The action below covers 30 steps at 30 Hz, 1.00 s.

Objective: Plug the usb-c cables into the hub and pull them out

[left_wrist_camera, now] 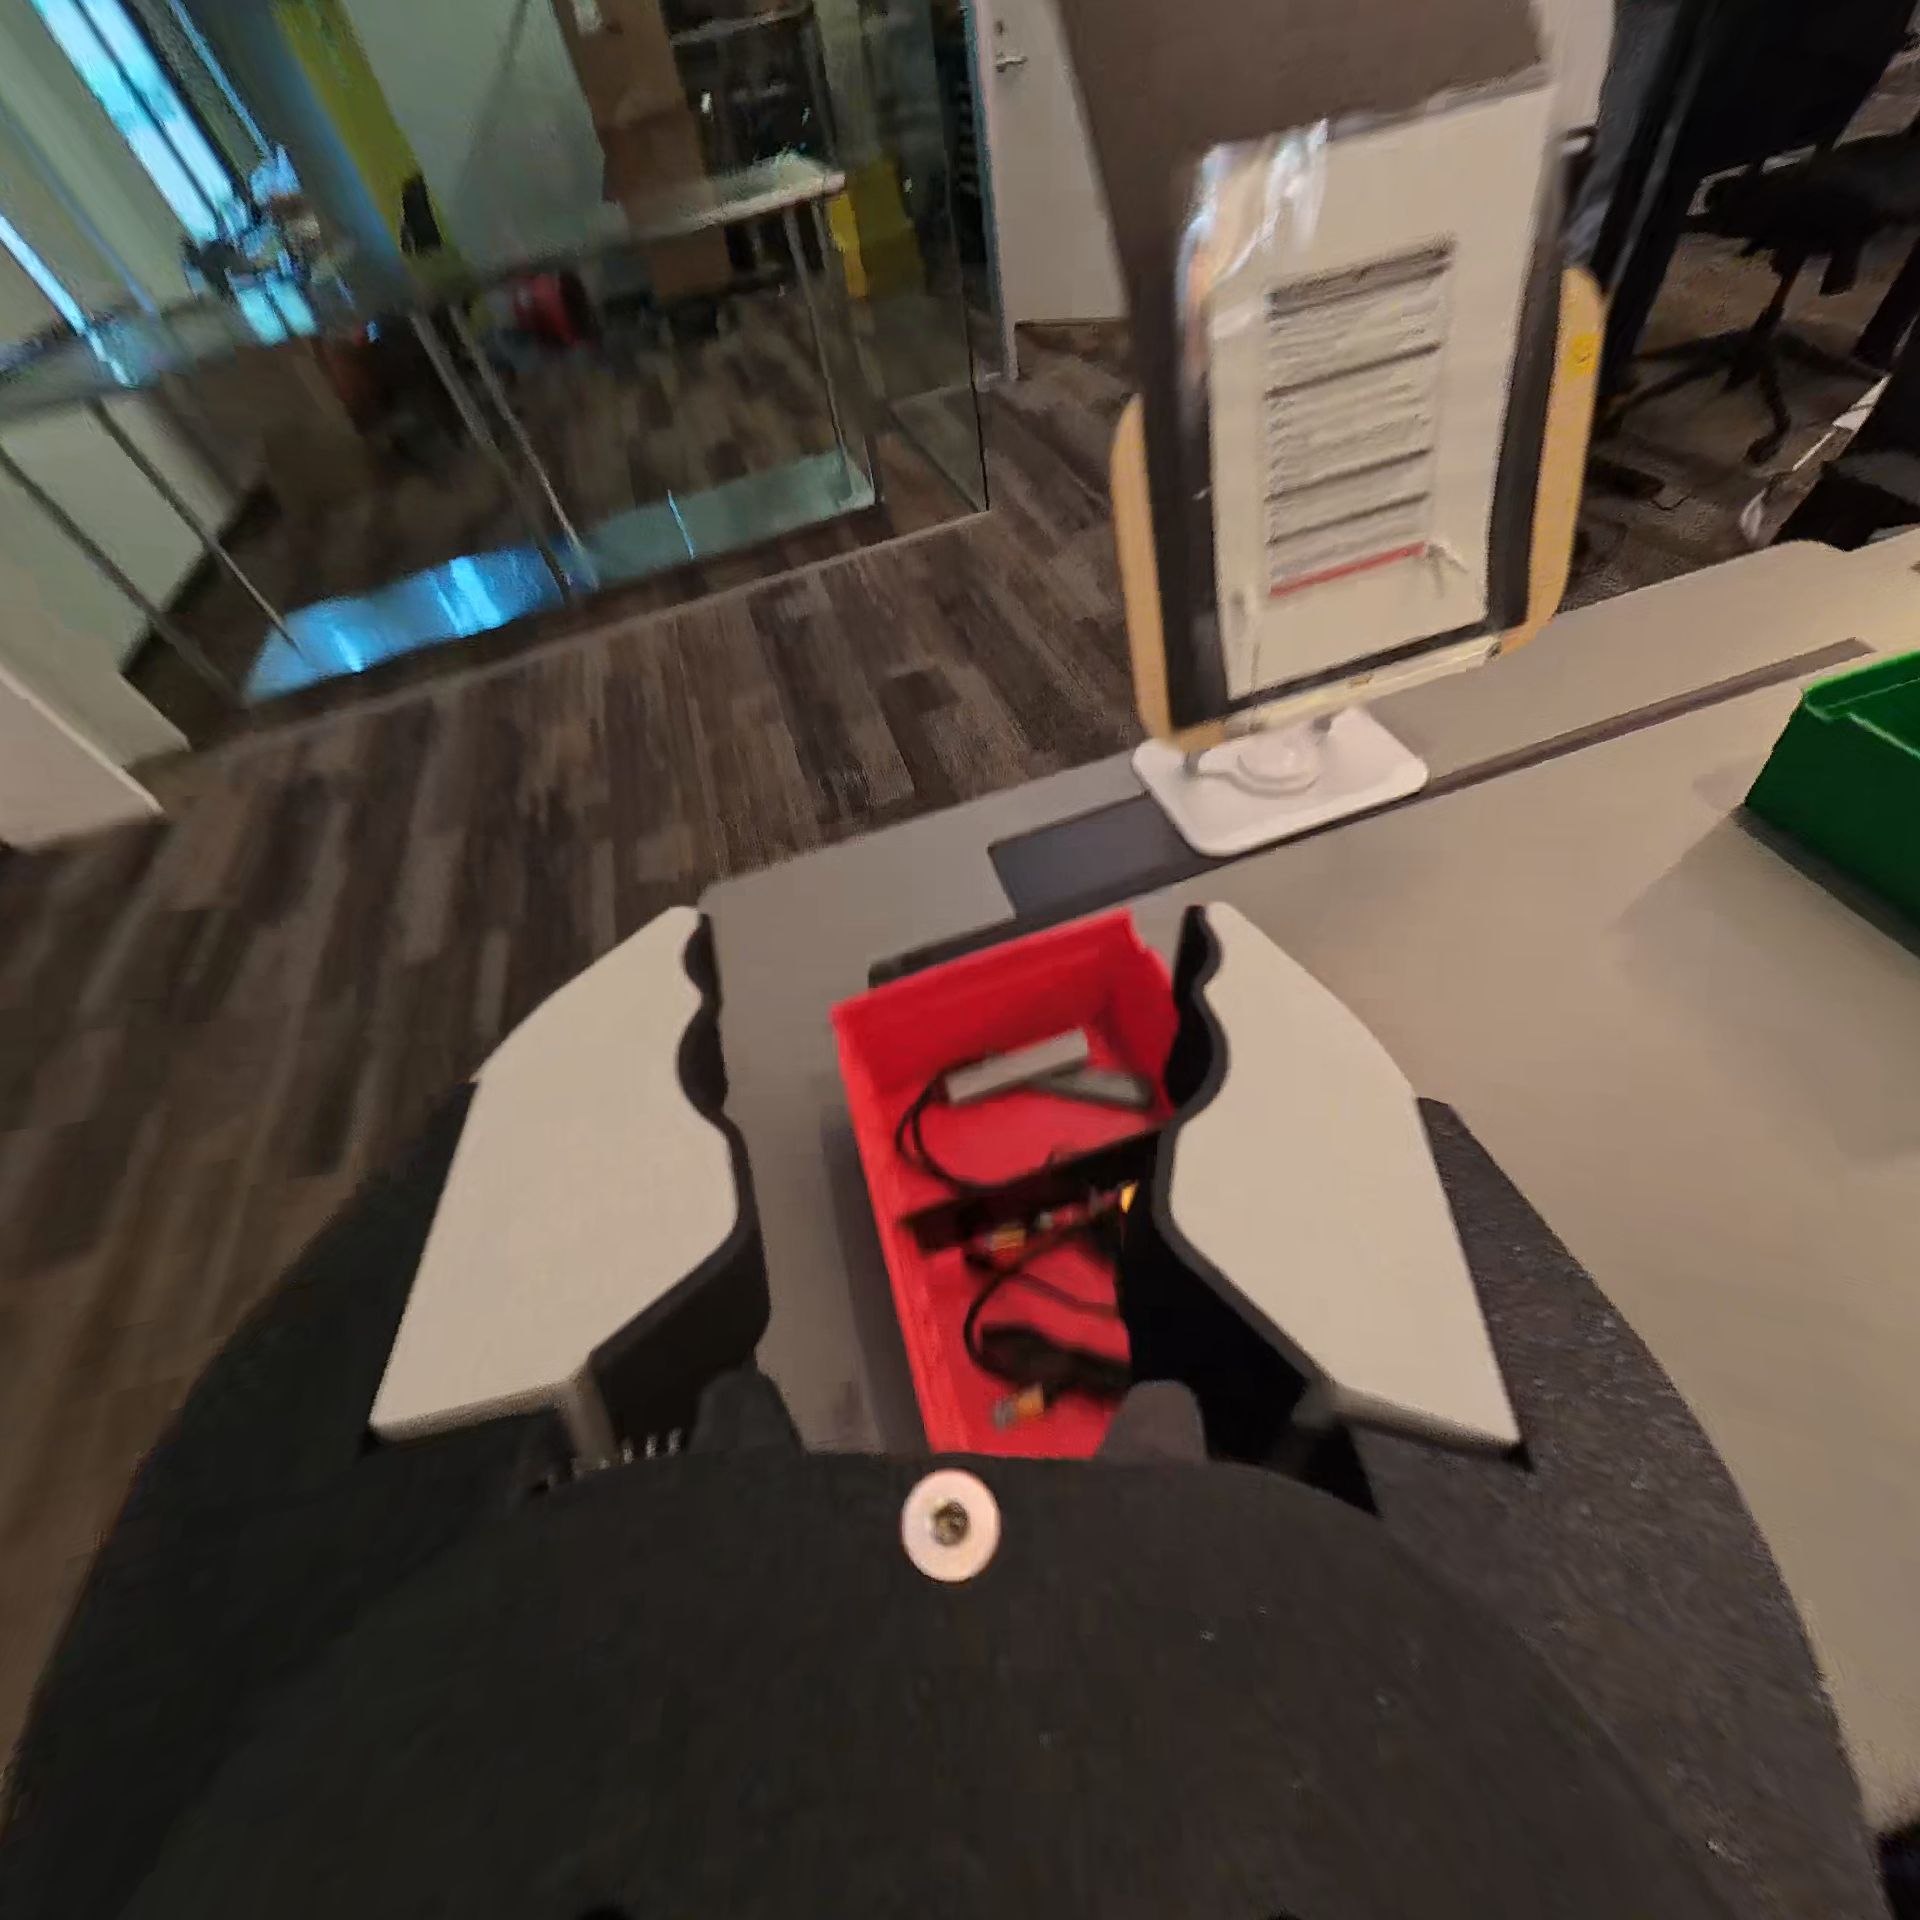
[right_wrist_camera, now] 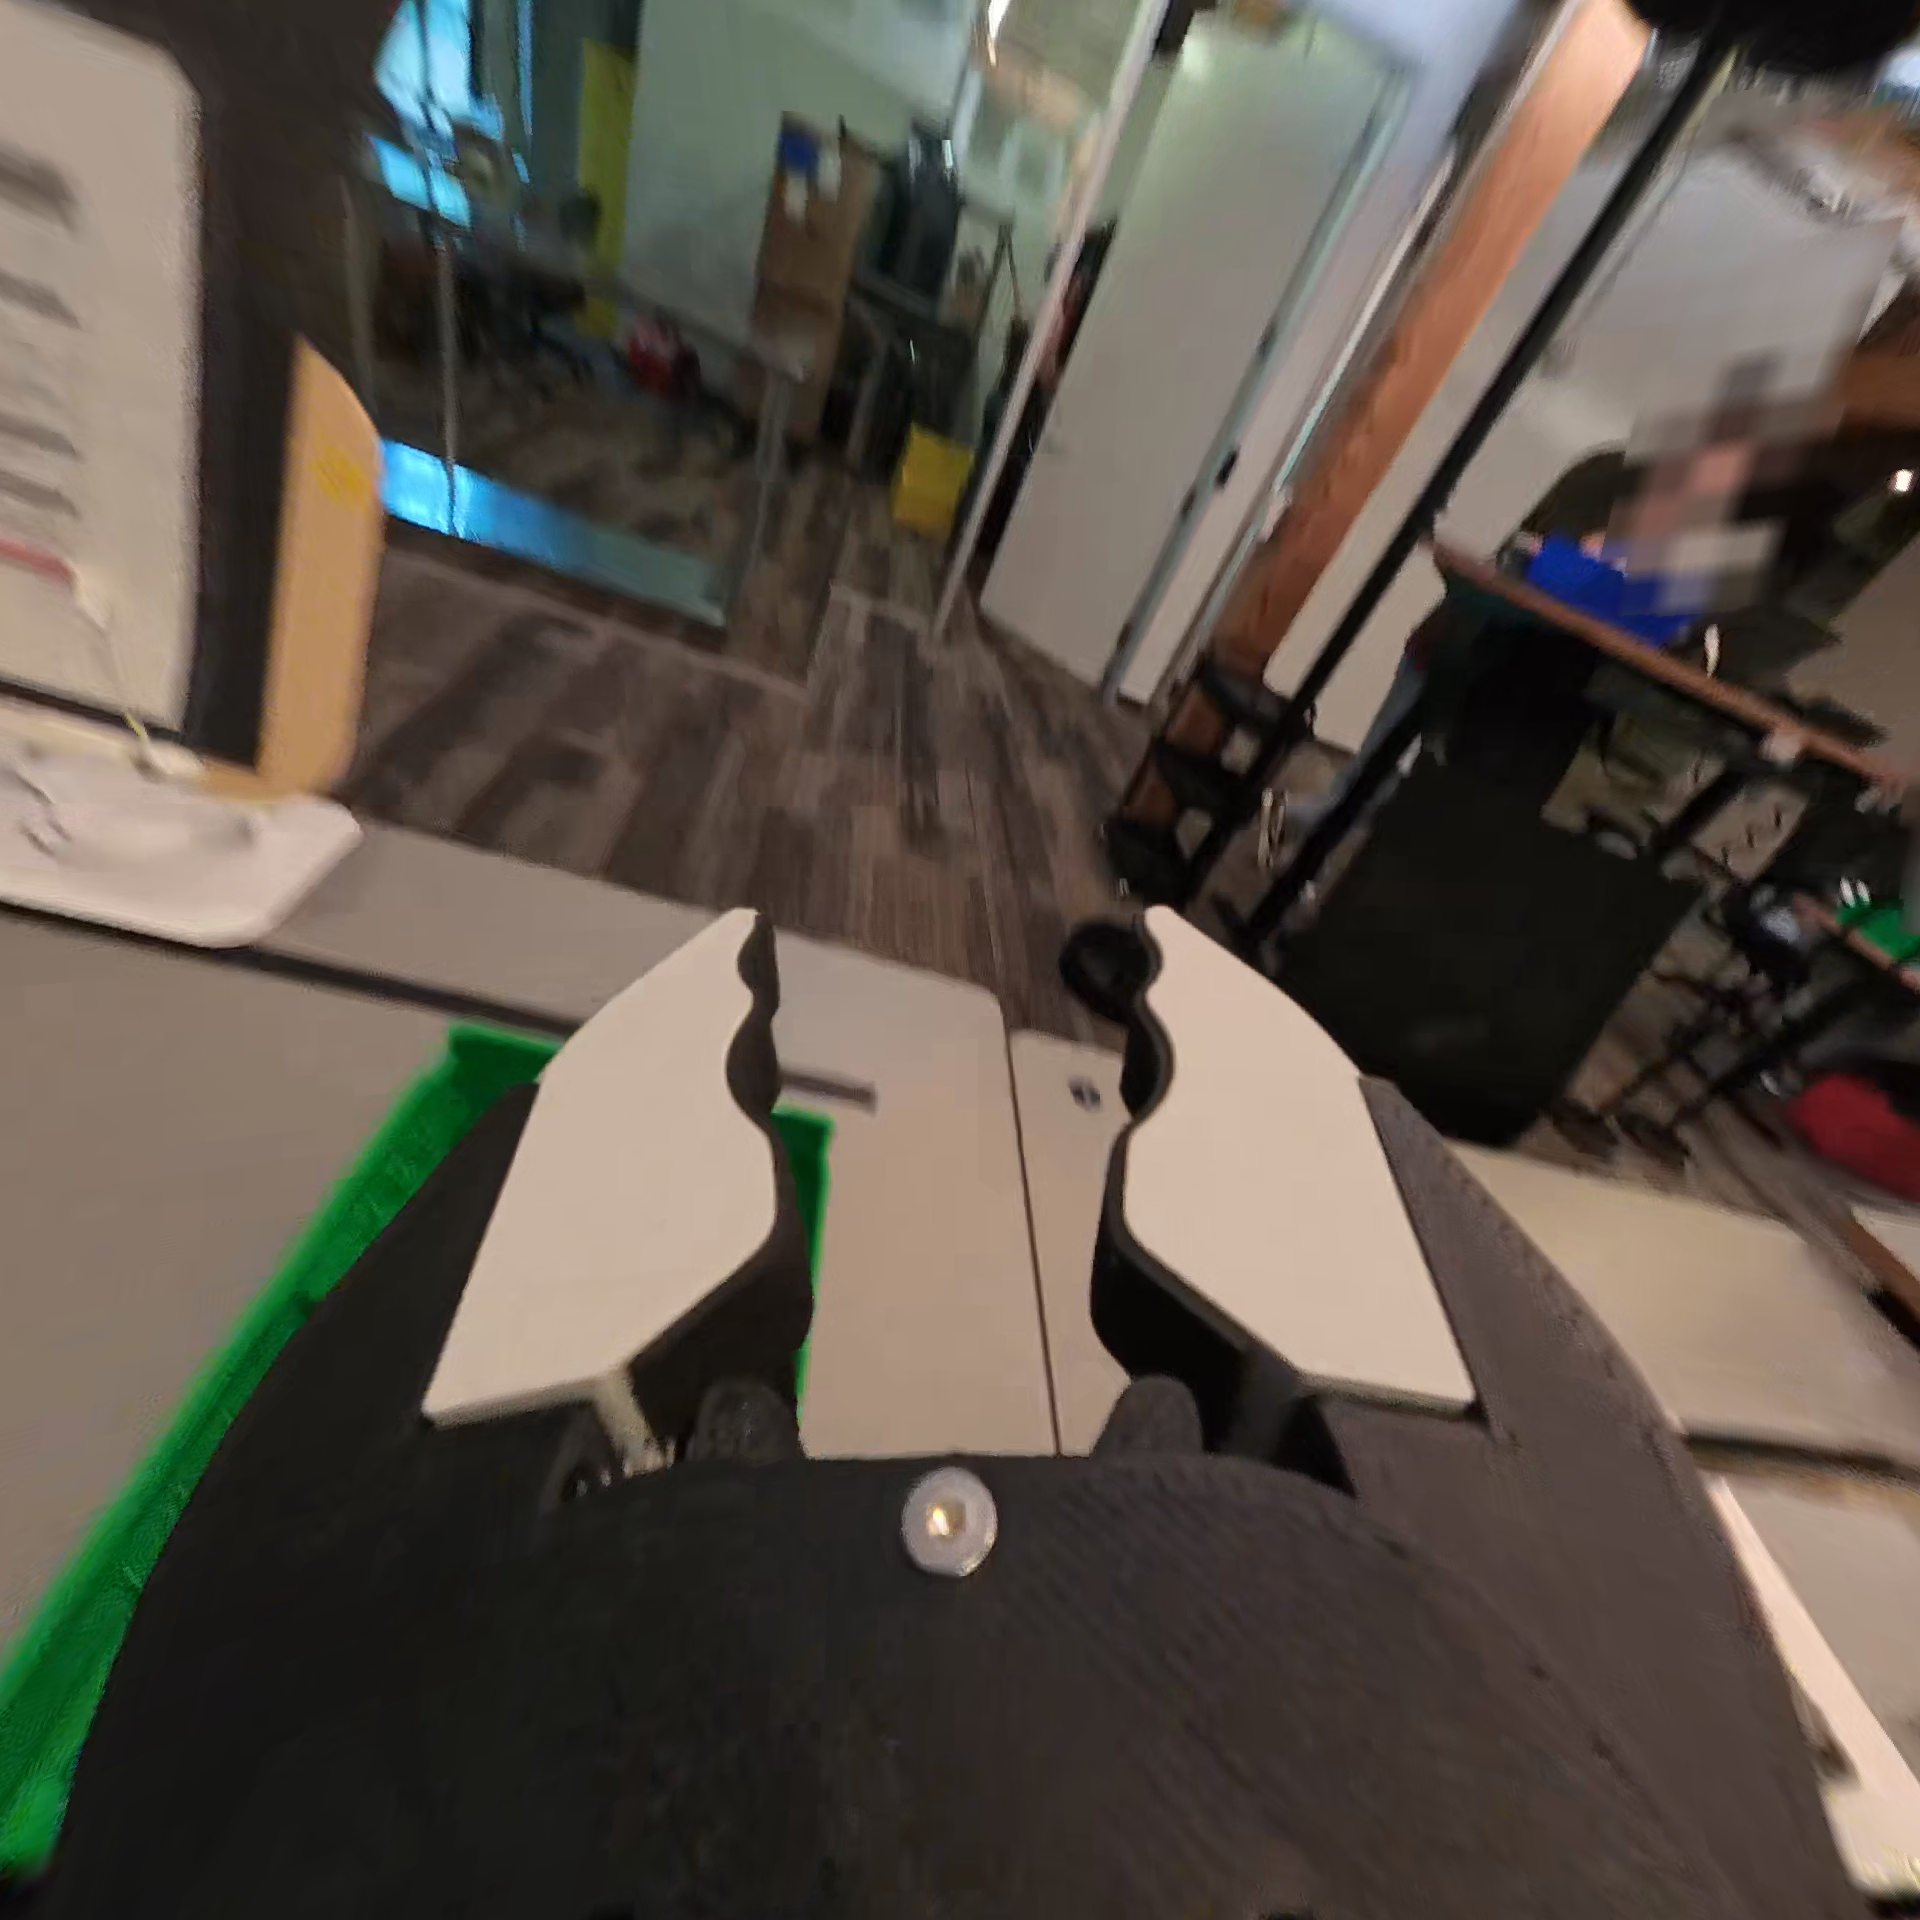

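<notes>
Left gripper jaws spread above red bin holding hub | right gripper jaws spread, empty

the red bin is partly hidden behind the left gripper's right finger — its cables and grey hub blur together. the green bin is mostly covered by the right gripper's body — and cut off at the left edge.

The red bin looked matt plastic — the table smooth, the floor wood-grained.
</notes>
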Tool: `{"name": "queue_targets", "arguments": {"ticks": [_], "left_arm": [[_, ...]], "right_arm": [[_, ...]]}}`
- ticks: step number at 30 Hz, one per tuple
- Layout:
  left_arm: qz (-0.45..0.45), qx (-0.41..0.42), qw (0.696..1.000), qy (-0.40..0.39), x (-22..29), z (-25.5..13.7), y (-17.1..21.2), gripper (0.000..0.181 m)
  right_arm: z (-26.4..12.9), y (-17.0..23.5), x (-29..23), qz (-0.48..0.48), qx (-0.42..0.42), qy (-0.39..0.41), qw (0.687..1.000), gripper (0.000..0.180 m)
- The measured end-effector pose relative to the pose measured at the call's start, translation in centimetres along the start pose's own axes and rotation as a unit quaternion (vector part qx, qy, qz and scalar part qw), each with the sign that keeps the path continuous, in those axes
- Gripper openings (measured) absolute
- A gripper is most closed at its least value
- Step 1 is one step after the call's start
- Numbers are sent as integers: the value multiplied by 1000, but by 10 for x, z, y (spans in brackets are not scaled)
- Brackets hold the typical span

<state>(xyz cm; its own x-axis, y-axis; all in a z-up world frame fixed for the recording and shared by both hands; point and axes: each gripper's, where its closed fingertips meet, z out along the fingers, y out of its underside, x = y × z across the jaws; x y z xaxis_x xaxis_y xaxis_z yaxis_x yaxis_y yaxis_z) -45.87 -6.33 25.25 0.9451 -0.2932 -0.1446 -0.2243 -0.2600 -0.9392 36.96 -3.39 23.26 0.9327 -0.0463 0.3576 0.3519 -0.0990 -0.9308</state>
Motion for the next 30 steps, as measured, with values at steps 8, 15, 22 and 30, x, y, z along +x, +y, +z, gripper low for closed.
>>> {"name": "queue_targets", "arguments": {"ticks": [8,15,22,30], "left_arm": [[39,11,994,101,193,90,-106,118],[106,-10,985,135,299,126,-116,120],[82,20,991,106,316,153,-125,126],[16,-35,999,7,291,219,-3,144]], "right_arm": [[14,-153,-151,35,81,-105,991,83],[4,-171,-208,-15,42,-134,990,92],[18,-151,-214,13,23,-117,993,101],[63,-47,-318,28,-62,-132,989,125]]}}
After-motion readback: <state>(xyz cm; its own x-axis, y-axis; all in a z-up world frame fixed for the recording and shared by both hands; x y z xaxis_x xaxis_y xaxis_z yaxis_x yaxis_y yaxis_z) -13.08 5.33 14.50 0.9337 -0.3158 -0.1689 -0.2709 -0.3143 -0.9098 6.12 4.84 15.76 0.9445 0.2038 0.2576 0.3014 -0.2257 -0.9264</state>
